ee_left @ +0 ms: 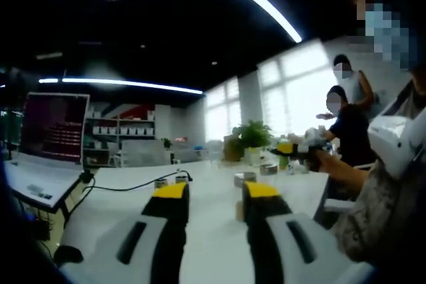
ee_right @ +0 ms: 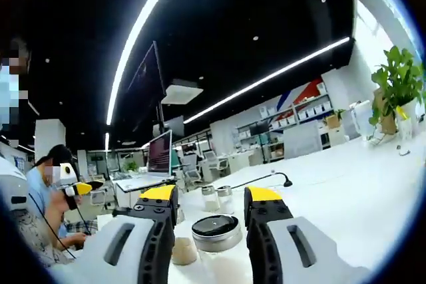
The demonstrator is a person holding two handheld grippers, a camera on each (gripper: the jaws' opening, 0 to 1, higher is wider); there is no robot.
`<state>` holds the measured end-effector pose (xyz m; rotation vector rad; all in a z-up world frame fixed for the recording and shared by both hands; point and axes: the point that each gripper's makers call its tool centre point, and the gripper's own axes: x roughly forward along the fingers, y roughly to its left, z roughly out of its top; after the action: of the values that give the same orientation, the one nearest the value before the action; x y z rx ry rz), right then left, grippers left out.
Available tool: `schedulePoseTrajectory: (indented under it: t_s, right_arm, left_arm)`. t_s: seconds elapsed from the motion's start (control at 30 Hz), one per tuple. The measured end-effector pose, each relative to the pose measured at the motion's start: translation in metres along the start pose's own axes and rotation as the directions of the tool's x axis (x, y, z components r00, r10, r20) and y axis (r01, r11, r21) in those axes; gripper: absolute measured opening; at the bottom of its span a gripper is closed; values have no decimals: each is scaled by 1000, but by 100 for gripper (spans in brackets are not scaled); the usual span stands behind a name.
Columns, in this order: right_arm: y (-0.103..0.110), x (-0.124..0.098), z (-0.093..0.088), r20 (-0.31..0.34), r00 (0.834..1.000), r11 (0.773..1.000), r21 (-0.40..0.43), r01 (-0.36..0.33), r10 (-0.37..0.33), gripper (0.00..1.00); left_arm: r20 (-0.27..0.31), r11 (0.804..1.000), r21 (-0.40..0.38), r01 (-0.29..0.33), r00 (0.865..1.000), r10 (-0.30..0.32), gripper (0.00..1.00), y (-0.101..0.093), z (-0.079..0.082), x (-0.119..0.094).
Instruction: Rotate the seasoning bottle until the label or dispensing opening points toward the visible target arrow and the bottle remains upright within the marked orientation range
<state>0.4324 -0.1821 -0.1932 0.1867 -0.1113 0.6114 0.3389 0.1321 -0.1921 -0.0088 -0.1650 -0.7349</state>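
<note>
- L gripper (ee_left: 214, 194): jaws apart, nothing between them — held over white table (ee_left: 213, 244), yellow tips toward 12.
- L view: small jars (ee_left: 245, 179) on the table at 12–1 past the tips; can't tell which, if any, is the seasoning bottle. Another small item (ee_left: 239, 210) sits just inside the right jaw, blurred.
- Black cable (ee_left: 133, 186) runs across the table at 10–11 to a laptop (ee_left: 50, 138) at 9.
- Plant (ee_left: 251, 136) at 1, near the windows. Two people (ee_left: 346, 118) at 2–3; a yellow-tipped gripper (ee_left: 293, 149) shows in front of them.
- R gripper (ee_right: 212, 204): jaws apart, gripping nothing.
- R view: jar w/ dark lid (ee_right: 216, 232) stands upright on the table between the jaws, near their base — not touched as far as seen. Small tan piece (ee_right: 184, 251) at 7 of it, beside the left jaw.
- Two shakers (ee_right: 216, 197) farther out at 12, upright, side by side.
- Laptop (ee_right: 160, 154) at 11; plant (ee_right: 398, 88) at 2–3; person (ee_right: 50, 191) at 9 holding a yellow-tipped gripper (ee_right: 80, 189).
</note>
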Motion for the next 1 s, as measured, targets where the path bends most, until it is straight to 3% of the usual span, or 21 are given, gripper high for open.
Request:
schedulePoseTrajectory:
  t_s: [0.07,0.1,0.13,0.27,0.4,0.6,1.0]
  right_arm:
    - [4,-1,-3,-8,1000,1000,-20,10,-10,35]
    - [1,-5,-16,-49,996,996,-51,76,-79,36]
    - [1,-4,-23,-87,994,996,-49,68,-72,36]
    - [5,3,-32,-101,993,997,-55,50,-55,39]
    - [5,8,-37,-112,990,991,-109,72,-85,43]
    - [2,10,-42,-113,988,987,-136,90,-106,37]
    - [0,11,-44,-126,987,987,-139,81,-99,35]
  left_arm:
    - [-1,1000,1,0,1000,0,34,0,0,0]
    - [-13,1000,1,-12,1000,12,34,4,-3,1]
    - [-16,1000,1,-16,1000,16,34,5,-4,1]
    - [-21,1000,8,-19,1000,19,34,5,-5,0]
    - [-14,1000,9,-26,1000,26,34,5,-2,-2]
    - [-12,999,12,-29,1000,29,34,5,-1,-3]
    - [-19,1000,13,-22,1000,23,34,5,-4,-2]
